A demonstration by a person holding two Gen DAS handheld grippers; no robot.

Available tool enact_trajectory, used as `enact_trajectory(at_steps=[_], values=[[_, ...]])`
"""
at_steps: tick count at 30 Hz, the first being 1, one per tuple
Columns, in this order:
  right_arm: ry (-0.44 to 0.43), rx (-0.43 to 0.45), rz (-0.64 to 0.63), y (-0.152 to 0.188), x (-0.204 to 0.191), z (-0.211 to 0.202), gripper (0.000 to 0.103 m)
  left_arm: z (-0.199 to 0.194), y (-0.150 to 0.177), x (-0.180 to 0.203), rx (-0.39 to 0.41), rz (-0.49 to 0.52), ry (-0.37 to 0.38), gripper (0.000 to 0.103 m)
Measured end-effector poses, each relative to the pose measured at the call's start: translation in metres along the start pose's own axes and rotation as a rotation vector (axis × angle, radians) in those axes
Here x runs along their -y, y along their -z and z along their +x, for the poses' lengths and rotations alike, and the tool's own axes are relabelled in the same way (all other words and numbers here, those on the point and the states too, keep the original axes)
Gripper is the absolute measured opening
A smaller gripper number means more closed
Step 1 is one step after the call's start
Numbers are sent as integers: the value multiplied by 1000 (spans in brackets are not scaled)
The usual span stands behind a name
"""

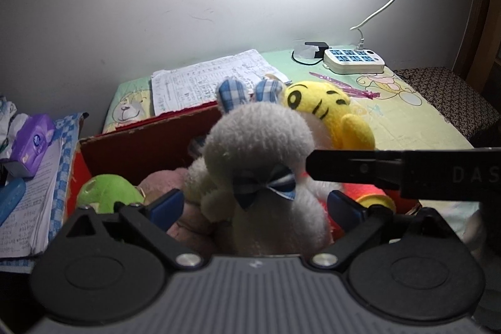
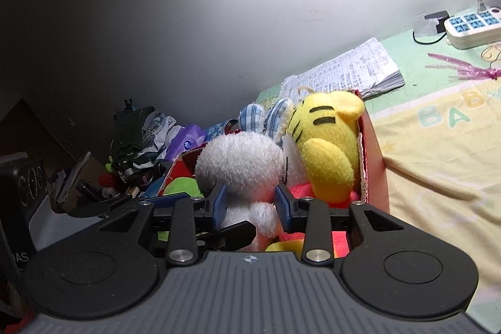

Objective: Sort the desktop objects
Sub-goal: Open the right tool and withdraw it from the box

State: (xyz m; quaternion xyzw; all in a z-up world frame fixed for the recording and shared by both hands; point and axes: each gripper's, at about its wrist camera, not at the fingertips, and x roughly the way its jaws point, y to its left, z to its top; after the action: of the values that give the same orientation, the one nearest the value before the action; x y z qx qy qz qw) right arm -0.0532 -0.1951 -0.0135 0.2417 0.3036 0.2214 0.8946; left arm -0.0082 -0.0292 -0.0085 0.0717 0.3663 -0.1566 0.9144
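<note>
A white plush bunny (image 1: 260, 146) with blue checked ears and a blue bow stands upright in a red cardboard box (image 1: 150, 143). My left gripper (image 1: 256, 205) is open, its blue pads (image 1: 169, 205) on either side of the bunny's body. In the right wrist view my right gripper (image 2: 251, 205) is shut on the bunny (image 2: 241, 161), pads pressed into its fur below the head. Its black finger (image 1: 344, 168) reaches in from the right in the left wrist view. A yellow tiger plush (image 2: 325, 146) leans right behind the bunny.
The box also holds a green plush (image 1: 106, 190), a pink plush (image 1: 162, 180) and something red and yellow (image 1: 372, 193). Stacked papers (image 1: 206, 80), a pink ribbon (image 1: 347, 86) and a white power strip (image 1: 353, 60) lie on the pastel cloth. Left of the box are a purple tissue pack (image 1: 33, 143) and a notebook (image 1: 25, 208).
</note>
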Motion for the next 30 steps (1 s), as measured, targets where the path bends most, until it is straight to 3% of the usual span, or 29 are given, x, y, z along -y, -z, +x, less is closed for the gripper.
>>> enact_trajectory(at_steps=[6,10,16,30], values=[[120,56,-83,-2,-17,-15,54,-3,-7,6,-42,-26,-120,99],[200,64,-122,-5,-26,-20,56,-7,-11,10,-85,-51,-166,99],[237,49,-80,-12,-24,-25,57,-13,-13,13,-125,-71,-212,99],[380,50,-115,-14,-40,-32,72,-24,-11,17,-119,-105,-215,101]])
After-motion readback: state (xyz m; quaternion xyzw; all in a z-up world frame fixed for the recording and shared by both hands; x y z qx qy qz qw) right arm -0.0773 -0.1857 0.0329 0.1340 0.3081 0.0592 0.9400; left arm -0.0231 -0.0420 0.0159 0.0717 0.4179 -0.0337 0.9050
